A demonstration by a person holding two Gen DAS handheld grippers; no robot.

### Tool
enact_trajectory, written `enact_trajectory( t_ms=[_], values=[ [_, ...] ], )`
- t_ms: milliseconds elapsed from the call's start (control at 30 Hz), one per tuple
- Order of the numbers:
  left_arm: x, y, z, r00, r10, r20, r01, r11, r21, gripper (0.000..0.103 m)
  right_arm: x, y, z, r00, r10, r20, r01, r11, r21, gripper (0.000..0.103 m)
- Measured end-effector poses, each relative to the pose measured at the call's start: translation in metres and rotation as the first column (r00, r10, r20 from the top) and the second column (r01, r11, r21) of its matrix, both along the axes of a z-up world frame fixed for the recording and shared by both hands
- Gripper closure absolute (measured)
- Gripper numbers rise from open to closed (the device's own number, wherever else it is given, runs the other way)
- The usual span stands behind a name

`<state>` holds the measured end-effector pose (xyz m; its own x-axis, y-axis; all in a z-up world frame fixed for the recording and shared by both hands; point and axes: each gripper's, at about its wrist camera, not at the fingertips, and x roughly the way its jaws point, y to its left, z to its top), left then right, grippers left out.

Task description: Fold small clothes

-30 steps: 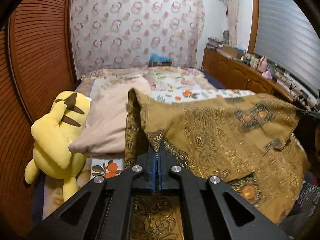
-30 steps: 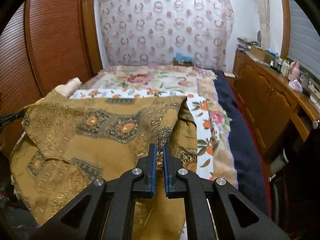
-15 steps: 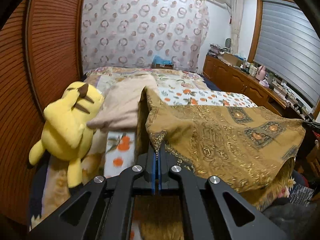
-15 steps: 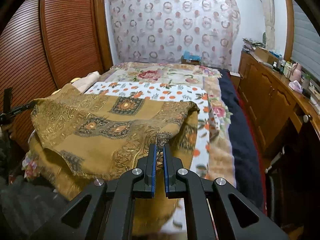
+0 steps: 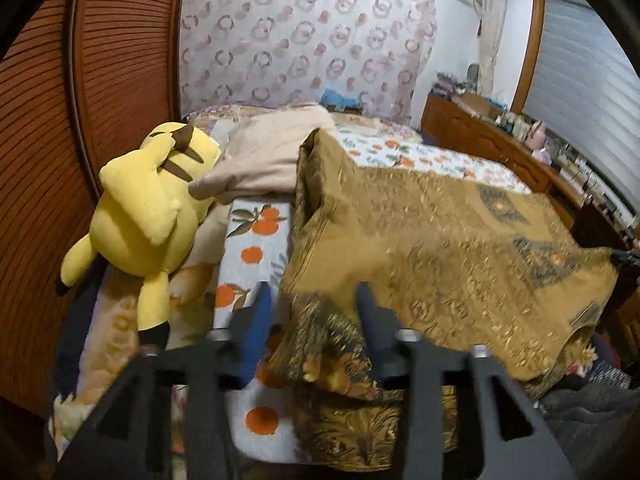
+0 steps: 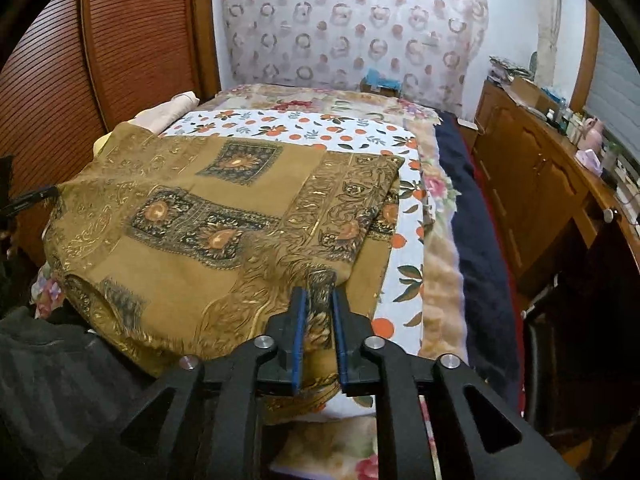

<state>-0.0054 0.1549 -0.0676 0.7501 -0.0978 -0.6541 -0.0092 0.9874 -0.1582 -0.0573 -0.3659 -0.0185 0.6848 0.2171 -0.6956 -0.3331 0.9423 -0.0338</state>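
Two grippers: both are working at the near edge of the bed [image 6: 448,264], one at each near corner of the cloth.
Cloth: the mustard-gold patterned cloth [image 6: 224,216] is lying folded over on itself across the near half of the bed, its lower layer hanging over the near edge.
Left gripper: the left gripper [image 5: 312,316] is hovering at the cloth's near left corner, and its jaws have just been opening; they are standing well apart now, with the corner lying loose between them and touching neither pad.
Right gripper: the right gripper [image 6: 318,336] is sitting at the near right corner, and its jaws have just been opening too; they are standing slightly apart, a bunched bit of the corner is lying between the blue pads, and the pads are not pressing on it.
Bedspread: the white orange-print sheet [image 6: 304,128] is showing beyond and to the right of the cloth.
Left edge of the bed: a yellow plush toy [image 5: 148,216] is lying there, touching a beige pillow [image 5: 268,156] just beyond it.
Right of the bed: a wooden dresser [image 6: 540,172] is running along the wall.
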Motion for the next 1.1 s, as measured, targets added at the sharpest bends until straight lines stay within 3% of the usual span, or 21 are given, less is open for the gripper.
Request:
enact_trajectory(
  t_ms=[67, 100, 167, 267, 1100],
  values=[
    [0.001, 0.002, 0.001, 1.0, 0.006, 0.002, -0.006, 1.0, -0.008, 0.025, 0.0, 0.002, 0.002, 1.0, -0.005, 0.009, 0.005, 1.0, 0.001, 0.079],
    [0.002, 0.002, 0.0, 1.0, 0.012, 0.005, -0.012, 1.0, -0.005, 0.023, 0.0, 0.004, 0.003, 1.0, -0.008, 0.017, 0.008, 1.0, -0.002, 0.075],
    [0.005, 0.001, -0.002, 1.0, 0.016, -0.002, -0.016, 1.0, 0.001, 0.023, 0.0, 0.006, 0.002, 1.0, -0.016, 0.025, 0.016, 1.0, 0.001, 0.06],
    [0.01, -0.001, -0.006, 1.0, 0.023, -0.014, -0.023, 1.0, 0.013, 0.023, 0.001, 0.014, -0.001, 0.999, -0.015, 0.036, 0.015, 1.0, -0.001, 0.054],
    [0.023, -0.001, -0.041, 0.992, 0.044, -0.117, -0.041, 0.999, 0.023, 0.023, 0.049, 0.025, -0.056, 0.999, -0.052, -0.007, 0.052, 0.998, -0.022, 0.044]
  ],
)
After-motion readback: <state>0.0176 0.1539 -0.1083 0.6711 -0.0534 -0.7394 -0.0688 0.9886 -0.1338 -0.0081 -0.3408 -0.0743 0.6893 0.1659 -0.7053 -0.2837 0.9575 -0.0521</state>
